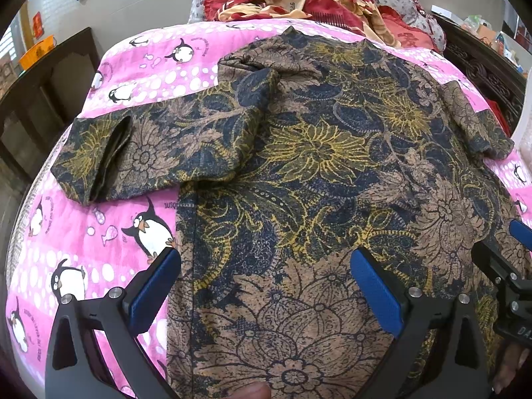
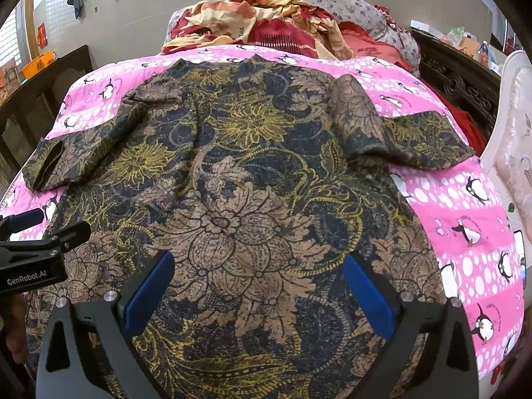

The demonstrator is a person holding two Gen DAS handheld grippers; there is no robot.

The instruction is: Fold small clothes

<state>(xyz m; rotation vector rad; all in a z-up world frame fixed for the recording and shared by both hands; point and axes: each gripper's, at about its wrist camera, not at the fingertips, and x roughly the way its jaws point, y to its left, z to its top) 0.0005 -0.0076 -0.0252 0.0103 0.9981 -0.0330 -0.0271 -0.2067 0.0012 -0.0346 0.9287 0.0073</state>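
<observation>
Left wrist view: our left gripper (image 1: 266, 287) hovers over the hem end of a floral shirt (image 1: 319, 173), its blue-padded fingers (image 1: 154, 294) spread wide apart and gripping nothing. One finger sits above the pink penguin bedspread (image 1: 109, 242) at 8 o'clock; the other is above the cloth at 4 o'clock. The shirt lies flat across the bedspread, collar toward 12 o'clock. Its left sleeve (image 1: 143, 153) stretches out to 9 o'clock, the cuff opening facing us. At 3 o'clock our right gripper (image 1: 513, 266) enters the frame edge; from here we cannot tell how its fingers stand.

Right wrist view: our right gripper (image 2: 259, 287) hangs above the shirt (image 2: 239, 179), both fingers (image 2: 367, 296) wide apart over the brown flower print, clamped on nothing. The right sleeve (image 2: 399, 136) reaches toward 2 o'clock, creased near the shoulder, its end resting on the bedspread (image 2: 465, 206). The other sleeve (image 2: 76, 153) lies at 10 o'clock. Our left gripper (image 2: 43, 229) shows at 9 o'clock, just above the shirt's edge.

A heap of red and cream bedding (image 2: 266, 23) sits beyond the collar at 12 o'clock in both views, against a grey flowered pillow (image 2: 349, 6). Dark carved wood furniture (image 2: 459, 76) stands at 2 o'clock.
</observation>
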